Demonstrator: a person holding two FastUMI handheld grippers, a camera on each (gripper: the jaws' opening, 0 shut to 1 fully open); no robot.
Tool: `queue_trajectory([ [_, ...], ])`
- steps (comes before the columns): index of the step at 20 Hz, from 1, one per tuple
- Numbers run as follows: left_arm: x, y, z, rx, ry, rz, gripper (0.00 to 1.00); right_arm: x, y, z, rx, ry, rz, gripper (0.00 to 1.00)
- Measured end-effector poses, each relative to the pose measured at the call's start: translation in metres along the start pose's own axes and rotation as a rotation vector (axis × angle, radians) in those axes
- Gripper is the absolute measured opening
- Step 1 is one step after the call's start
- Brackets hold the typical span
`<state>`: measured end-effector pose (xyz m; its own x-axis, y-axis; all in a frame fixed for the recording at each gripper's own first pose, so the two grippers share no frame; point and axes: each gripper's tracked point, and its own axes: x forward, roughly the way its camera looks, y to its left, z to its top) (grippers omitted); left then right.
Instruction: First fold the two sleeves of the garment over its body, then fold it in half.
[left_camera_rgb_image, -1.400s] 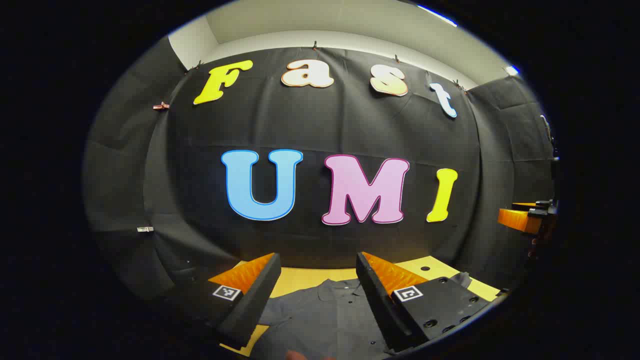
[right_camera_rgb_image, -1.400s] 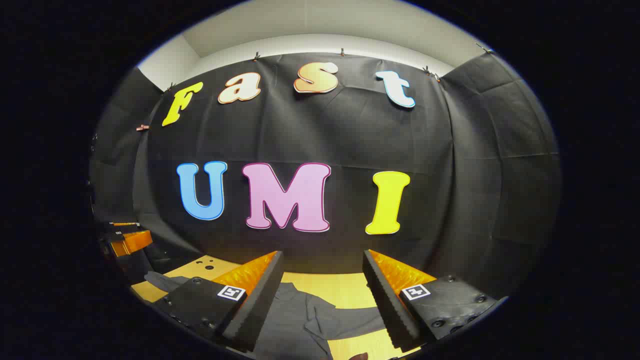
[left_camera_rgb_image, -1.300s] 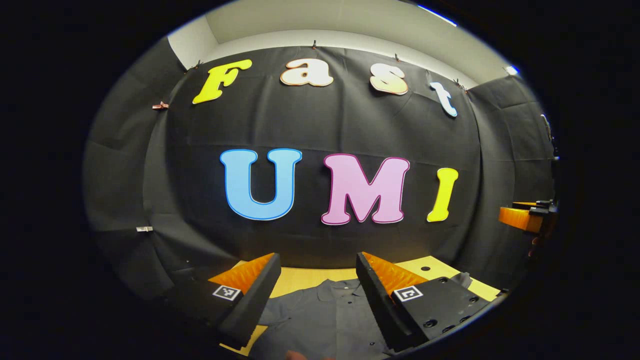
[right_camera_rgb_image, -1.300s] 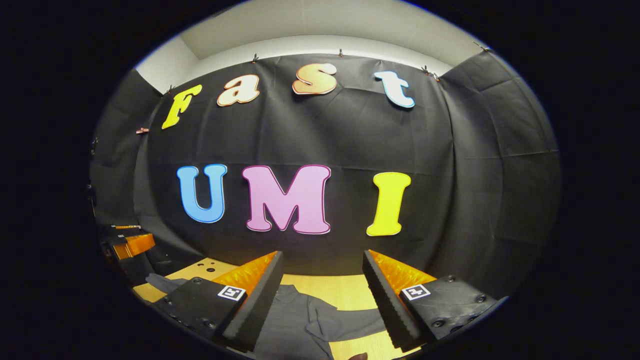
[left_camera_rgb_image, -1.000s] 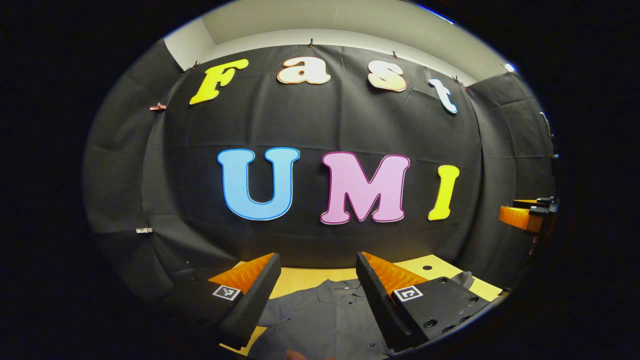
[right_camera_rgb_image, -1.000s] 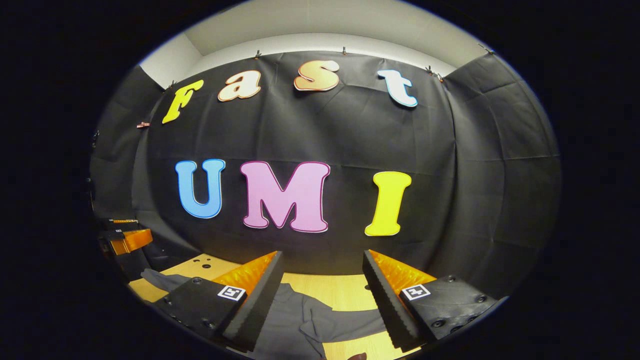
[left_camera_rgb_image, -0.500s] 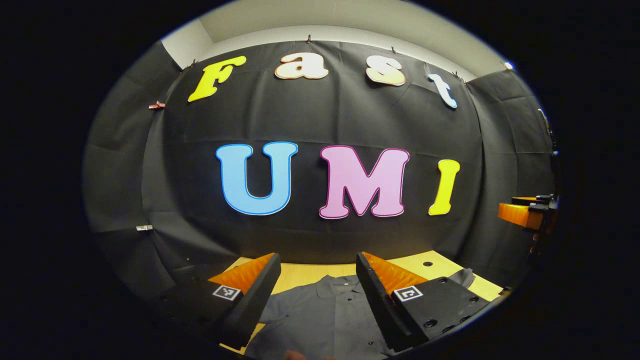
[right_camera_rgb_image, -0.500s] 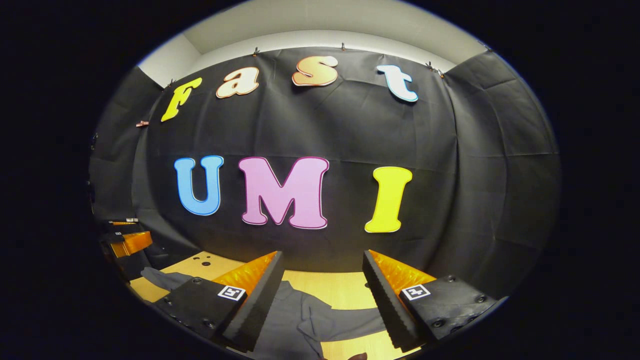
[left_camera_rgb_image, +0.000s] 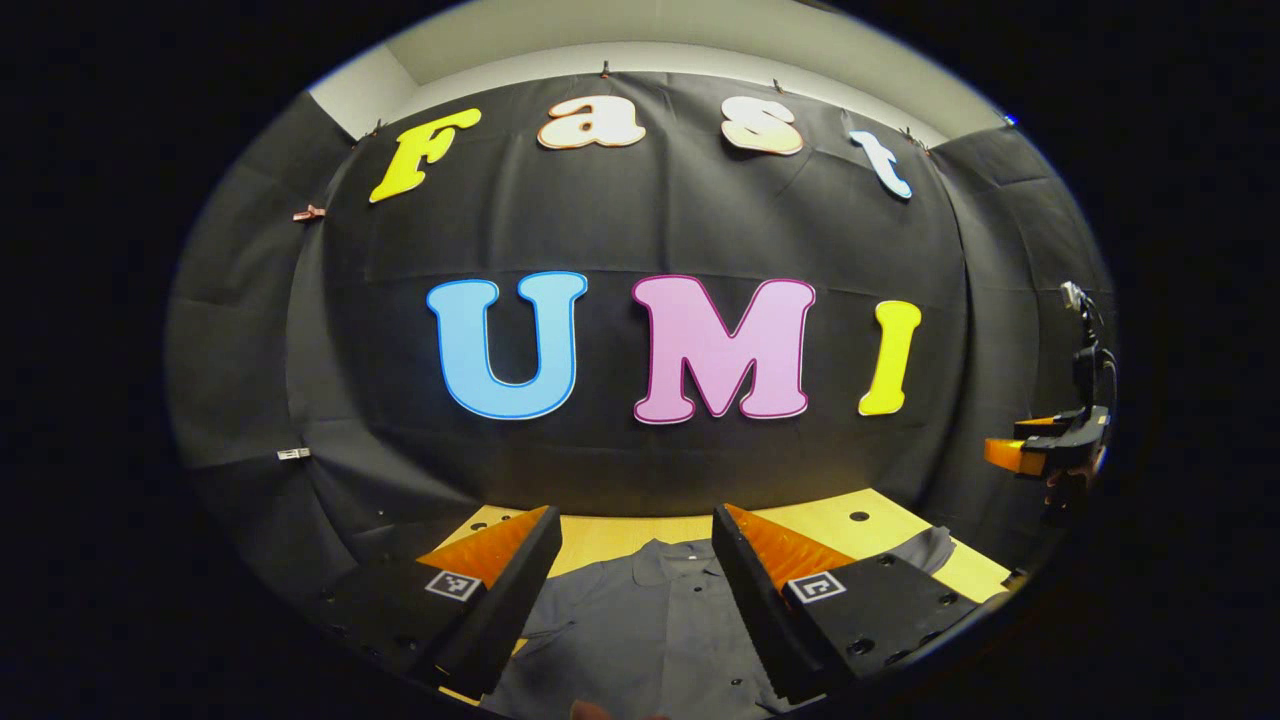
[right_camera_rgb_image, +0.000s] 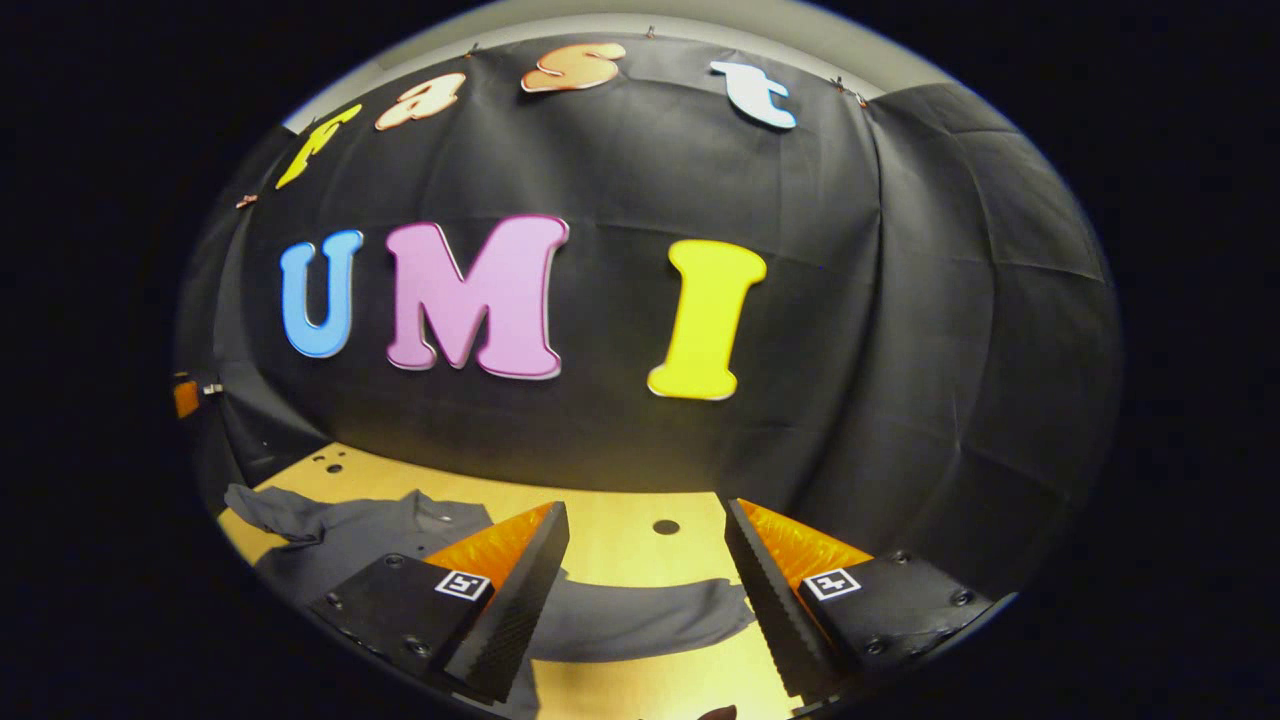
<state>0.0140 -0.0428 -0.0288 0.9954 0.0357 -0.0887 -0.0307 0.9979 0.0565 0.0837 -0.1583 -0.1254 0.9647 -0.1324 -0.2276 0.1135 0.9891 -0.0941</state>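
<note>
1. While your left claw (left_camera_rgb_image: 632, 590) hangs above the garment (left_camera_rgb_image: 640, 640) with its fingers spread wide and nothing between them, the collar lies just past the fingertips.
2. Your right claw (right_camera_rgb_image: 640, 590) is spread too, gripping nothing, held over one sleeve (right_camera_rgb_image: 640, 620) that stretches flat across the tabletop (right_camera_rgb_image: 620, 520).
3. In the left gripper view, the garment lies spread face up on the tabletop, collar toward the far edge by the booth wall.
4. In the right gripper view, its body runs toward the tabletop's left edge, the other sleeve (right_camera_rgb_image: 265, 510) rumpled near the far left corner.
5. Your right claw also shows at the far right of the left gripper view.
</note>
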Motion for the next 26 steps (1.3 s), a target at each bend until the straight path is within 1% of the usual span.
queue_trajectory([
  [3,0.001,-0.017,-0.005,0.005,0.021,-0.002,0.95,0.031,-0.029,-0.04,0.008,0.067,-0.014,0.97],
  [5,0.005,-0.026,-0.006,-0.011,0.031,0.003,0.95,0.055,-0.048,-0.073,0.021,0.125,-0.019,0.97],
  [8,0.011,-0.03,-0.007,-0.021,0.051,0.043,0.95,0.085,-0.063,-0.125,0.044,0.221,-0.015,0.98],
  [9,0.011,-0.03,-0.011,-0.015,0.059,0.057,0.95,0.095,-0.073,-0.145,0.052,0.256,-0.02,0.98],
  [13,0.014,-0.031,-0.02,0.011,0.096,0.107,0.95,0.126,-0.094,-0.202,0.108,0.355,-0.036,0.98],
  [15,0.016,-0.034,-0.022,-0.04,0.1,0.138,0.95,0.138,-0.103,-0.227,0.12,0.401,-0.044,0.98],
  [18,0.02,-0.043,-0.033,-0.116,0.13,0.167,0.95,0.149,-0.113,-0.256,0.126,0.456,-0.045,0.98],
  [19,0.024,-0.044,-0.038,-0.131,0.142,0.178,0.95,0.153,-0.114,-0.265,0.133,0.474,-0.042,0.92],
  [20,0.026,-0.045,-0.041,-0.145,0.155,0.187,0.96,0.155,-0.116,-0.273,0.136,0.491,-0.043,0.96],
  [21,0.028,-0.046,-0.045,-0.156,0.166,0.194,0.95,0.157,-0.118,-0.28,0.139,0.505,-0.042,0.97],
  [24,0.028,-0.044,-0.051,-0.154,0.189,0.215,0.96,0.157,-0.118,-0.298,0.167,0.546,-0.035,0.96],
  [25,0.027,-0.043,-0.052,-0.146,0.191,0.22,0.91,0.158,-0.117,-0.302,0.171,0.557,-0.033,0.97],
  [26,0.027,-0.041,-0.05,-0.14,0.191,0.225,0.95,0.158,-0.116,-0.305,0.176,0.566,-0.029,0.97],
])
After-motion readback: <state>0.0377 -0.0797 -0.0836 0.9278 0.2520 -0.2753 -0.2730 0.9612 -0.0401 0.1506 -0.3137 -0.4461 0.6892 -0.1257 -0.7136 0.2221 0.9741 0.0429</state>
